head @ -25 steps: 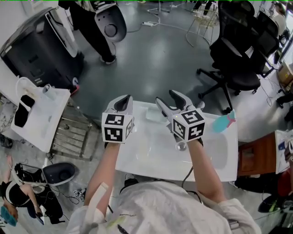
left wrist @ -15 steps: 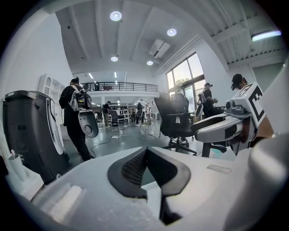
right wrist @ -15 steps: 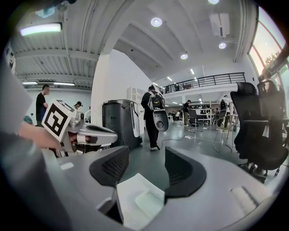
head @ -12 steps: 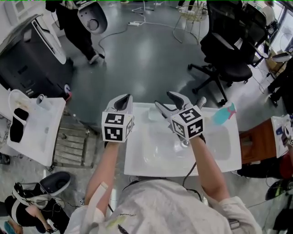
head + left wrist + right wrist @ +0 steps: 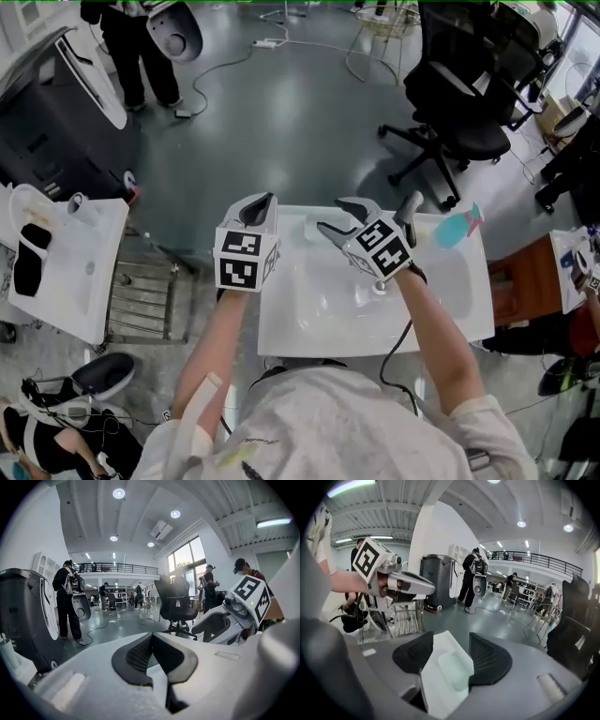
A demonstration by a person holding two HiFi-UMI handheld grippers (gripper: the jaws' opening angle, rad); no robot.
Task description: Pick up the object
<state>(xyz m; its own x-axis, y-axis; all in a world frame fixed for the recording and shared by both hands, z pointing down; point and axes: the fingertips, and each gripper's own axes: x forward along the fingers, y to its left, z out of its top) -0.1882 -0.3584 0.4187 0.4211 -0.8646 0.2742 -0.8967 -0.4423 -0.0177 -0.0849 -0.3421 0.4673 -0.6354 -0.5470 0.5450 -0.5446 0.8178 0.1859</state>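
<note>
A white basin [image 5: 281, 328] sits on a stand in front of me. A teal object [image 5: 457, 231] lies at its far right corner, beside a grey tap [image 5: 410, 208]. My left gripper [image 5: 261, 203] hovers over the basin's far left edge, its jaws shut on nothing [image 5: 151, 637]. My right gripper [image 5: 336, 216] is open above the far rim, well left of the teal object. Between its pads in the right gripper view [image 5: 451, 638] shows the basin's corner with a shallow soap recess [image 5: 452, 670]. Each gripper appears in the other's view: the right gripper [image 5: 229, 620], the left gripper [image 5: 393, 581].
A second white basin [image 5: 70, 272] stands at the left beside a metal rack [image 5: 141, 295]. Black office chairs [image 5: 459, 103] stand beyond the basin at the right, a black machine [image 5: 47, 112] at the far left. A person [image 5: 131, 47] stands at the back left, cables on the grey floor.
My right gripper has turned leftward and shifted a little toward the far rim. The left gripper has hardly moved. The view has swung slightly, and the person at the back has stepped left.
</note>
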